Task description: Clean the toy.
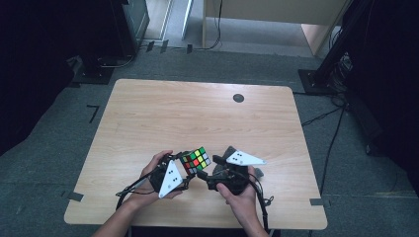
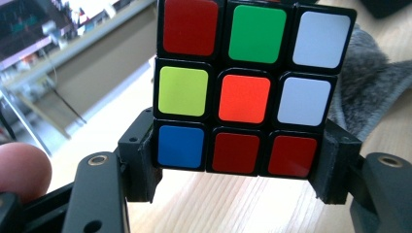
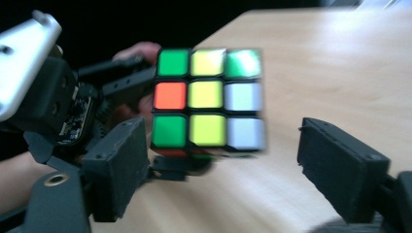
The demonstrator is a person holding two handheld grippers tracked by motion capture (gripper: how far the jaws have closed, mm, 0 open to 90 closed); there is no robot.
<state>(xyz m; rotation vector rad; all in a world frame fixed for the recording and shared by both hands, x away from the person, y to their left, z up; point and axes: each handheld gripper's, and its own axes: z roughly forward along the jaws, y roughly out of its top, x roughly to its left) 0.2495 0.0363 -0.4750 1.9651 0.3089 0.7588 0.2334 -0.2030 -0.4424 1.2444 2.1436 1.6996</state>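
Note:
A scrambled Rubik's cube [image 1: 195, 160] hangs just above the near part of the wooden table [image 1: 197, 113]. My left gripper [image 1: 186, 171] comes in from the left and is shut on it. In the left gripper view its two black pads [image 2: 142, 160] press on the sides of the cube's [image 2: 243, 92] bottom row. My right gripper [image 1: 206, 173] faces the cube from the right. In the right gripper view its jaws stand wide apart, the cube [image 3: 209, 99] lies between and beyond them, and a clear gap shows beside the right pad [image 3: 340, 170].
A grey furry cloth [image 2: 374, 92] lies on the table behind the cube, under the right hand [image 1: 259, 173]. A small black disc [image 1: 238, 98] sits near the far edge. Dark stands and cables surround the table on the floor.

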